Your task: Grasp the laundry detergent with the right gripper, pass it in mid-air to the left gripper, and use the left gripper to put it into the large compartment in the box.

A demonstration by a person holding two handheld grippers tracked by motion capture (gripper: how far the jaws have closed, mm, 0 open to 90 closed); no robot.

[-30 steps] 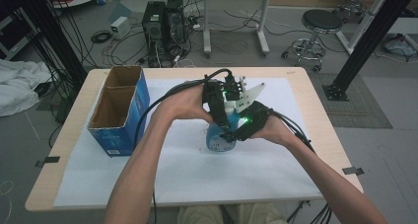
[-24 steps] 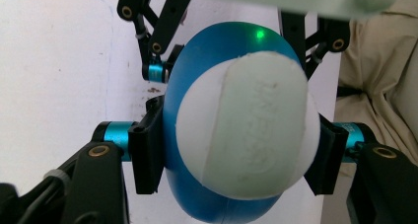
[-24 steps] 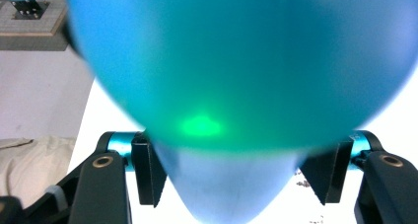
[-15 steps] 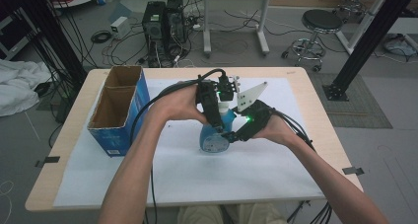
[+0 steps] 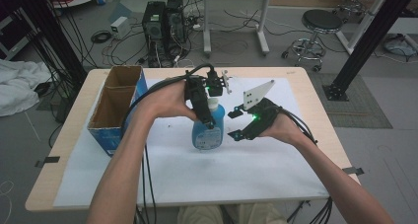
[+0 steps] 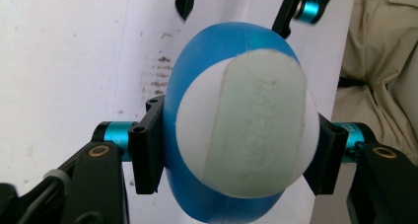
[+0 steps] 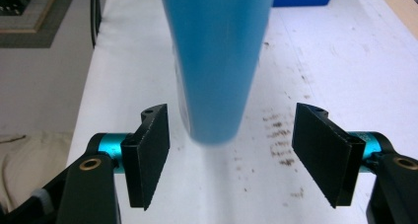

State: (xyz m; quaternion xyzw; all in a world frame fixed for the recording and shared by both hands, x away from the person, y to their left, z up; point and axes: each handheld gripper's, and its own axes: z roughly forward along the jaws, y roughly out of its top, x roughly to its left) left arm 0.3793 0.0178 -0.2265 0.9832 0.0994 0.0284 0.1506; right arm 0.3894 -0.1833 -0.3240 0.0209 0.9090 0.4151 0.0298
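Above the white table sheet (image 5: 276, 169), the left gripper (image 5: 206, 116) is clenching the blue plastic bottle (image 5: 209, 132) just under its white cap (image 6: 246, 123), lifting it. Smooth and probably slippery, it is hanging between the right gripper's (image 7: 231, 155) parted jaws; the narrow shoulder looks the firmest hold.
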